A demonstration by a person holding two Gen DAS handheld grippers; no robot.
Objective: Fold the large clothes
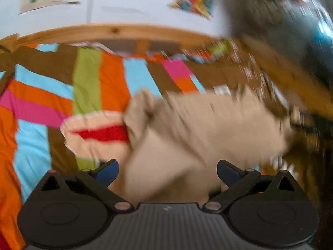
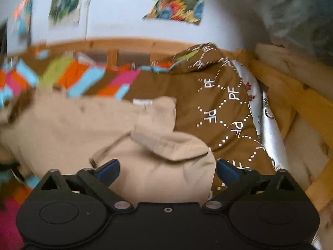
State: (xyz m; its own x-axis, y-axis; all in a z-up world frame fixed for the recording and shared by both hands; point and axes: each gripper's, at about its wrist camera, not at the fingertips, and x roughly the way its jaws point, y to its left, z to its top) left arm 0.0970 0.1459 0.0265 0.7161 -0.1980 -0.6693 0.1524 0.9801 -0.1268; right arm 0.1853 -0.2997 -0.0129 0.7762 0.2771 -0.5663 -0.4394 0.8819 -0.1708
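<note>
Nearest the left wrist camera, the left gripper (image 1: 167, 171) has its 2 blue-padded fingers (image 1: 108, 171) spread wide, released, with nothing pinched between them. Beige cloth fills the gap between them, but whether it touches the pads cannot be told through the blur. This is the large beige fabric garment (image 1: 187, 137), which lies crumpled on the bed just ahead of the gripper. At its left end sits a rounded pale part with a red inner lining (image 1: 104, 135), facing left.

In the right wrist view, the right gripper (image 2: 167, 171) is likewise released, its 2 blue-padded fingers (image 2: 228, 171) standing well apart. The same beige garment (image 2: 83, 125) spreads from between the fingers out to the left, and a folded flap with a seam line (image 2: 166, 143) lies on top of it close to the gripper.

Under the garment is a striped bedspread of orange, sky-blue, pink, green and brown bands (image 1: 87, 87), which covers the bed to the left. To the right, touching the garment's edge, lies a brown cover printed with white "PF" letters and dotted diamonds (image 2: 224, 108); it bunches up toward the far corner. Beside it on the right runs a shiny silver-white sheet (image 2: 270, 137).

Beyond the bedding stands the light wooden bed frame rail (image 1: 114, 30), and behind it a pale wall with colourful posters (image 2: 177, 0), all blurred.
</note>
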